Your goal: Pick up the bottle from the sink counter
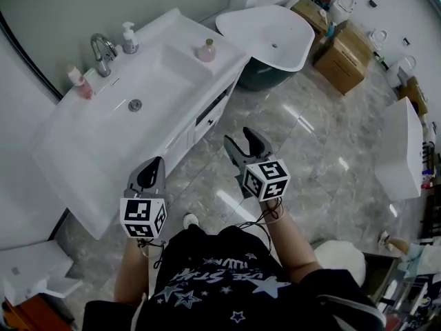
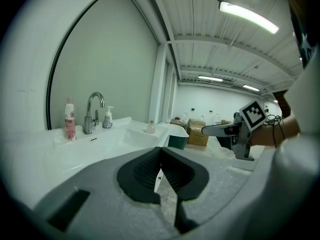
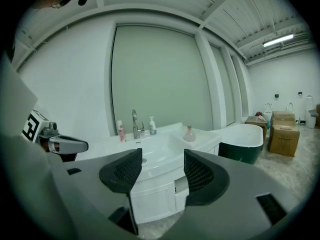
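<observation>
Left tool [image 1: 157, 164] closed, right tool [image 1: 242, 138] spread wide, both empty. Pink bottle [image 1: 206, 49] at 11 o'clock: judged light, slick; to be gripped mid-body.

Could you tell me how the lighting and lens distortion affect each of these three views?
Head view: sharp and evenly lit, with bright glare streaks on the glossy floor. Left gripper view: strong fisheye bends the mirror edge, dark corners, and the ceiling light blows out. Right gripper view: same fisheye and vignette, dimmer greenish cast, sink counter in focus.
</observation>
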Demonstrator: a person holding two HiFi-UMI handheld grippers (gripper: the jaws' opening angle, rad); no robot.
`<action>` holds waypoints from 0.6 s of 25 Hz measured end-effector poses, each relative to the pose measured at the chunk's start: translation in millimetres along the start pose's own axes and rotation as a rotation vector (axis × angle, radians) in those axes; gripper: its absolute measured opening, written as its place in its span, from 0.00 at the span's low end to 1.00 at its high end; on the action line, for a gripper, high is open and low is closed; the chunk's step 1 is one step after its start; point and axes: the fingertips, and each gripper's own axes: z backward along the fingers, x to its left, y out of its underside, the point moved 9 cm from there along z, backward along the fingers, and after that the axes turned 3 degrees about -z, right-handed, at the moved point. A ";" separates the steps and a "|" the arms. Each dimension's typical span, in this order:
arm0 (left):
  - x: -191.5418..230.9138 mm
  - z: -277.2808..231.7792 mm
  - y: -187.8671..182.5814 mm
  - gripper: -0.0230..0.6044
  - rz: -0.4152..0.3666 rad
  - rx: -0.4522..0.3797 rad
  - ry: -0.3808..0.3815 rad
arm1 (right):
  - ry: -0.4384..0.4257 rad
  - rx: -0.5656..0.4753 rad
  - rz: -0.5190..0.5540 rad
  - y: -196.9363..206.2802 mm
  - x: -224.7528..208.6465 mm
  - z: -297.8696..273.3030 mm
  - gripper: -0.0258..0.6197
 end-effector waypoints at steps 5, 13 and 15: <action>11.0 -19.4 -4.0 0.07 0.000 0.001 0.011 | -0.002 0.013 0.002 -4.6 -7.9 -20.5 0.43; 23.7 -63.7 -22.3 0.07 0.007 -0.022 -0.070 | -0.060 0.000 0.018 -26.7 -50.5 -83.5 0.43; 27.5 -79.8 -26.7 0.07 0.004 -0.020 -0.110 | -0.090 -0.010 0.022 -35.6 -67.1 -109.0 0.43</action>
